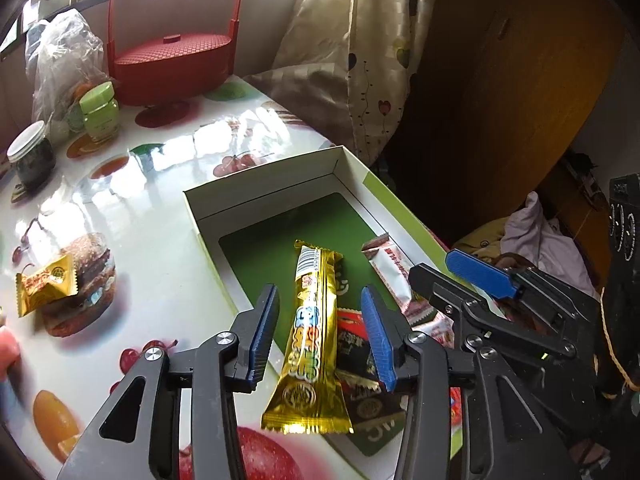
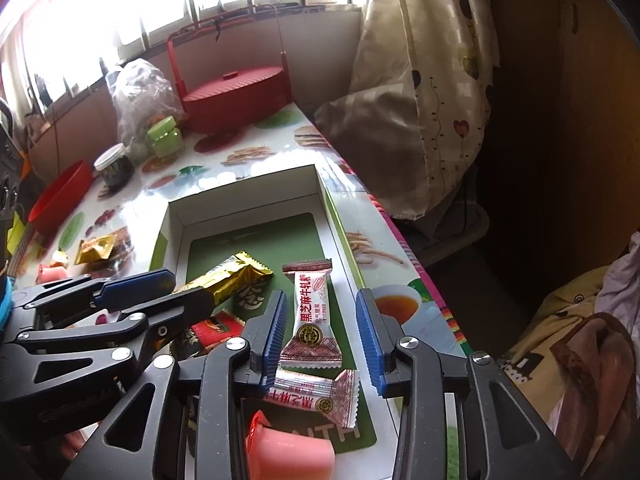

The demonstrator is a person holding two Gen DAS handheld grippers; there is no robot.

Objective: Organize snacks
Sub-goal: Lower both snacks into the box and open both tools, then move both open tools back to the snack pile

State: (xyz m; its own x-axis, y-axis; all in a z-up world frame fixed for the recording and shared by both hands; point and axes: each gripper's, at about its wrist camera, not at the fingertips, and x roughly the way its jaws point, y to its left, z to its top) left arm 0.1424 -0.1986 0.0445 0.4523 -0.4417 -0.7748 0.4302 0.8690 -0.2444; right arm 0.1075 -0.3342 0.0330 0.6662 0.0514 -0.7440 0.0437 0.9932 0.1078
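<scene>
A shallow white box point(image 1: 280, 184) with a green floor lies on the fruit-print table. In it, a long gold snack bar point(image 1: 316, 336) lies between the fingers of my left gripper point(image 1: 320, 336); the blue pads stand clear of it on both sides, so that gripper is open. Beside the bar lies a red and black packet point(image 1: 356, 344). My right gripper point(image 2: 323, 340) is open around a white candy point(image 2: 310, 316) without touching it. A second white candy point(image 2: 316, 396) and a pink jelly cup point(image 2: 292, 452) lie nearer. A small gold candy point(image 1: 46, 286) lies on the table left of the box.
At the table's far end stand a red lidded basket point(image 1: 172, 64), a green-lidded jar point(image 1: 98, 112), a dark jar point(image 1: 30, 156) and a plastic bag point(image 1: 60, 56). A red bowl point(image 2: 60, 200) sits at left. A curtain point(image 1: 360, 60) hangs past the table's right edge.
</scene>
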